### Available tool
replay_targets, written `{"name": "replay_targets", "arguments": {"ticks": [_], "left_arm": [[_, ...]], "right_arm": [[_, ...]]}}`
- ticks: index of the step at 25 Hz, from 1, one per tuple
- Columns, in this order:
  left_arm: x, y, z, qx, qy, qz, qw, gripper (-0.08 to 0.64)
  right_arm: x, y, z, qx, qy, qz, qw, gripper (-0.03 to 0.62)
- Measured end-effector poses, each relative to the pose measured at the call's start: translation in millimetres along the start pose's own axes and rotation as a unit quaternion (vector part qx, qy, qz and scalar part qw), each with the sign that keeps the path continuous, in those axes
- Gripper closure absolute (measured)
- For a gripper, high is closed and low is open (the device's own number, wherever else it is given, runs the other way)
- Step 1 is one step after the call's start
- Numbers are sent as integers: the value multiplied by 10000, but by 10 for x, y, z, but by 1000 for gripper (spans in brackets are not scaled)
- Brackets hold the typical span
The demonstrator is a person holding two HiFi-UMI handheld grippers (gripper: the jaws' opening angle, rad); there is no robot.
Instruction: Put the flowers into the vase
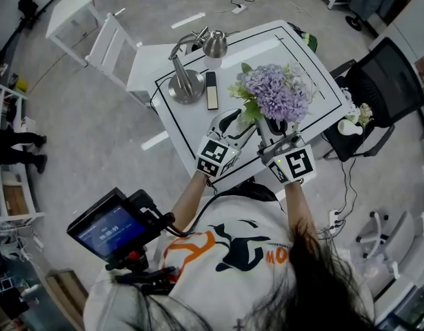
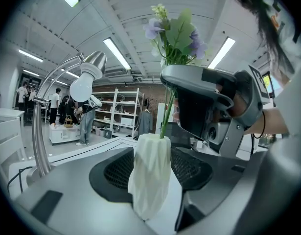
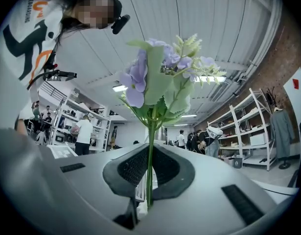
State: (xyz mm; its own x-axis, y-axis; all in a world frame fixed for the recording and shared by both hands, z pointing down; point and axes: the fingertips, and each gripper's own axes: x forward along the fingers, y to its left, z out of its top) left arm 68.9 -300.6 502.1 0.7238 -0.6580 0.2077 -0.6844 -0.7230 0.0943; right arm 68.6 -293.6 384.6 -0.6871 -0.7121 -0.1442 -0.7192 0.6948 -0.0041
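Spreading across the head view, the white table (image 1: 187, 126) carries a lamp (image 1: 185, 83) near its far edge. Purple flowers (image 1: 277, 92) with green leaves stand upright over the near edge. Their stem (image 3: 150, 151) is pinched in the clenched jaws of the right gripper (image 3: 149, 173) and runs down to the mouth of the vase (image 2: 149, 190). The left gripper (image 2: 151, 165) grasps this white faceted vase by its sides, upright.
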Motion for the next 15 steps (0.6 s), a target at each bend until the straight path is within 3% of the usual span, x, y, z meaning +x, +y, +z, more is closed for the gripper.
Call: {"name": "replay_targets", "arguments": {"ticks": [3,7,15], "left_arm": [[2,-11,-5,10,-14,-24,10000,318],[3,-56,2,64,1,-79,9999,318],[5,-90,15,70,-7,-122,9999,318]], "right_arm": [[-55,6,-22,-96,15,-100,9999,574],[-51,32,-275,-329,434,-187,9983,574],[-79,4,-595,-81,973,-385,9945,574]]}}
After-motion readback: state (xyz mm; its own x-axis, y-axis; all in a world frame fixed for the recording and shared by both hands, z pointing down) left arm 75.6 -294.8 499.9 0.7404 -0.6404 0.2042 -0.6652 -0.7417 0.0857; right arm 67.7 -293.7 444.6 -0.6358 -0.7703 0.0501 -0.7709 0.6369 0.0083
